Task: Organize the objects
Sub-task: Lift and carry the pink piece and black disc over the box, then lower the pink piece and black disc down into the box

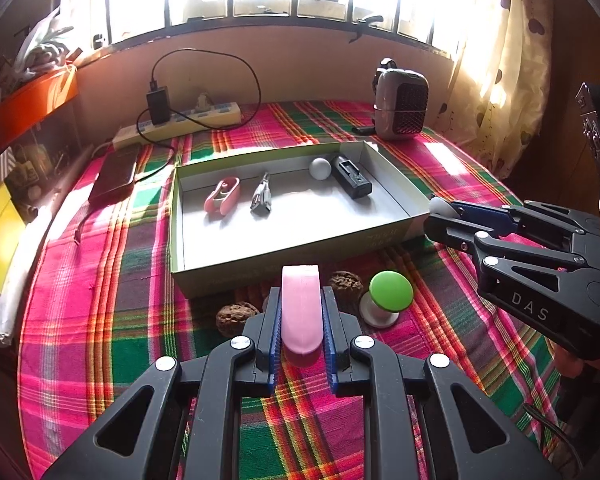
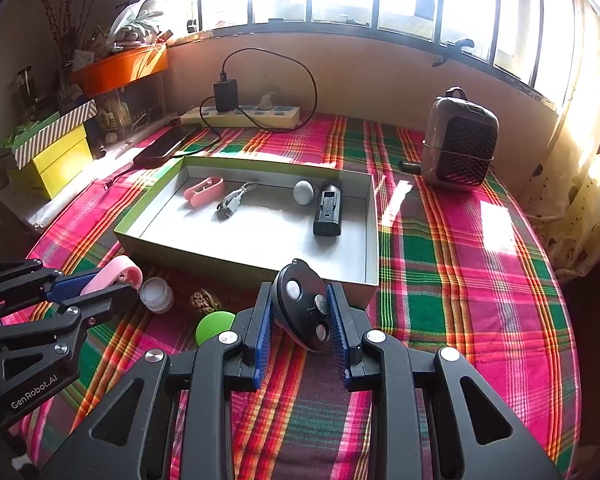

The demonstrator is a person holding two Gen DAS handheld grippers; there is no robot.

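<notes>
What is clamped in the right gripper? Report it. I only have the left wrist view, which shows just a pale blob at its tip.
Observer: The right gripper is shut on a dark round domed gadget. Its flat face carries three pale round studs.
Operator: Check beside my left gripper's tip for anything I can't see.
Observer: A small white round jar stands on the plaid cloth right beside the left gripper.
Operator: Describe my pink piece from the side.
Observer: The pink plastic strip curls into a closed loop at its far end.
</notes>
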